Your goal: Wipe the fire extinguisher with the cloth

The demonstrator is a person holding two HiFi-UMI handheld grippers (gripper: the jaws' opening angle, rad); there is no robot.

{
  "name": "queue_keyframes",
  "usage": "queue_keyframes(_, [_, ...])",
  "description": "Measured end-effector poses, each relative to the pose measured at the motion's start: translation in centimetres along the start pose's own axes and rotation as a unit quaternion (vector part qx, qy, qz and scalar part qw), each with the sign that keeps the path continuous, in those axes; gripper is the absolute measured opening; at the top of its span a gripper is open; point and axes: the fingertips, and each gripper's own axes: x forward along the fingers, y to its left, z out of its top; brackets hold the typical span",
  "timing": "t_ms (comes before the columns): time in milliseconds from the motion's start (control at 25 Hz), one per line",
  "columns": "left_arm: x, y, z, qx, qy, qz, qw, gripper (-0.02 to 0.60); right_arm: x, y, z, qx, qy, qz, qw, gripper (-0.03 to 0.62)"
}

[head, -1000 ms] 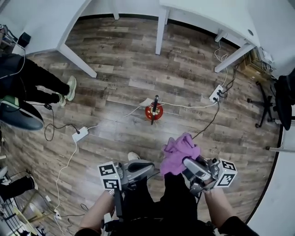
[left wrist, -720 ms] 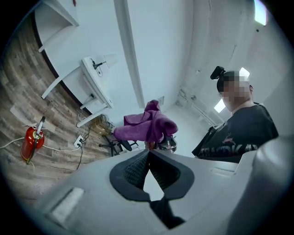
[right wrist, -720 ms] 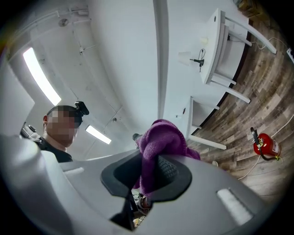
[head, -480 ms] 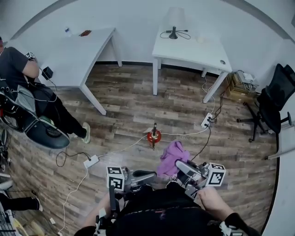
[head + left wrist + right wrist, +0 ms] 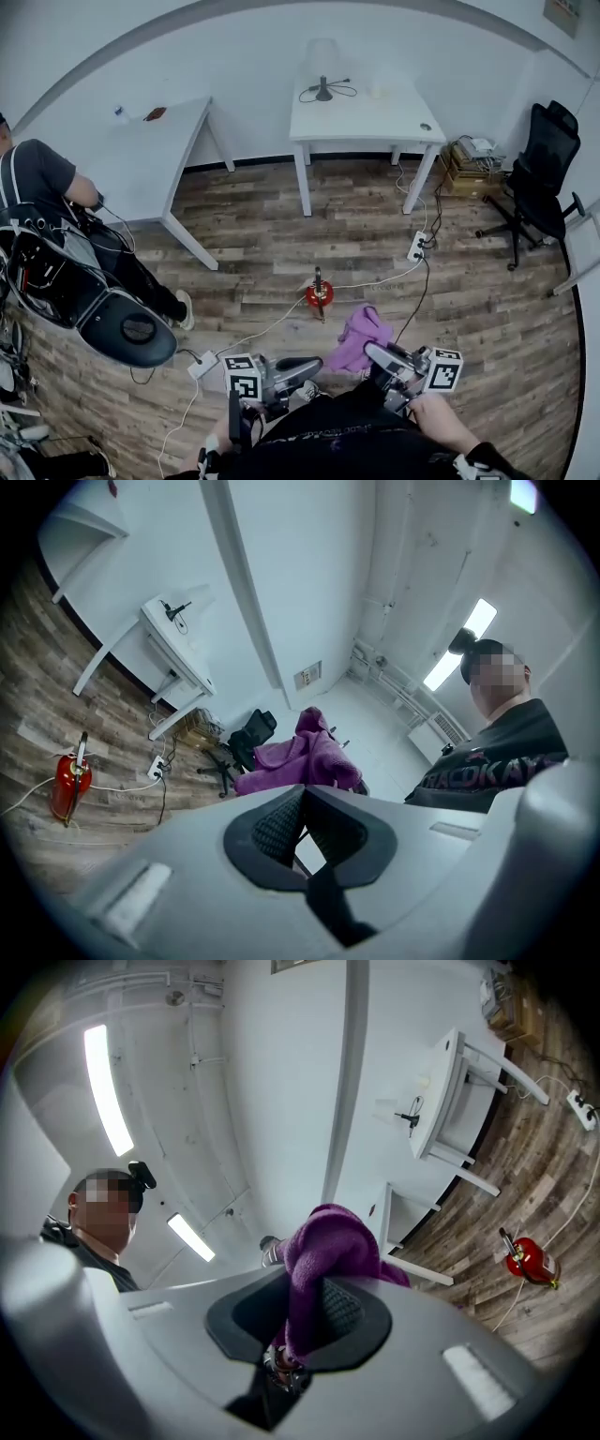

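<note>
– Head view: where does the red fire extinguisher point(image 5: 319, 294) stand?
– Upright on the plank floor point(image 5: 281, 234), ahead of both grippers and well apart from them. A white cable point(image 5: 272, 326) runs just beside it.
– And the cloth?
– The purple cloth point(image 5: 358, 337) is in the right gripper point(image 5: 380, 354), bunched and sticking out forward. I'd say that is so a loose fold meets the cylinder first. In the right gripper view its jaws stand a little apart, pinching a thick fold of the cloth.
– The left gripper point(image 5: 302, 367)?
– Its jaws are closed together on nothing. It is probably kept free to steady the extinguisher. Wiping has not yet begun.
</note>
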Motion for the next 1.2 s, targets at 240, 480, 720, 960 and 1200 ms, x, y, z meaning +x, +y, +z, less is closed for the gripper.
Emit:
queue_keyframes(240, [0.7,-1.0,-1.4,0.000,-0.022,0.007,0.9997,-0.002,-1.5,-0.3,-0.2,0.004,0.025,-0.010,1.000,0.054])
queue_keyframes(480, [2.9,-3.3,-3.9,0.003,-0.053,0.047,0.9975,-0.002,-4.9,2.1,1.5,-0.024,0.059,0.029,0.998,0.054])
queue_keyframes(720, [7.5,-6.1,-6.3,0.039,-0.090,0.071,0.9926,-0.002,-11.3,3.1,3.3,-0.036,0.066,0.051,0.996,0.054])
queue_keyframes(960, [10.4,-7.3,-10.2,0.037,-0.127,0.113,0.9848,-0.002,-16.1,1.7,1.8,-0.038,0.120,0.037,0.991,0.054])
queue_keyframes(1200, [13.1,-8.9,-12.8,0.031,-0.129,0.107,0.9853,-0.002,-18.0,1.8,-1.3,-0.033,0.168,0.050,0.984,0.054])
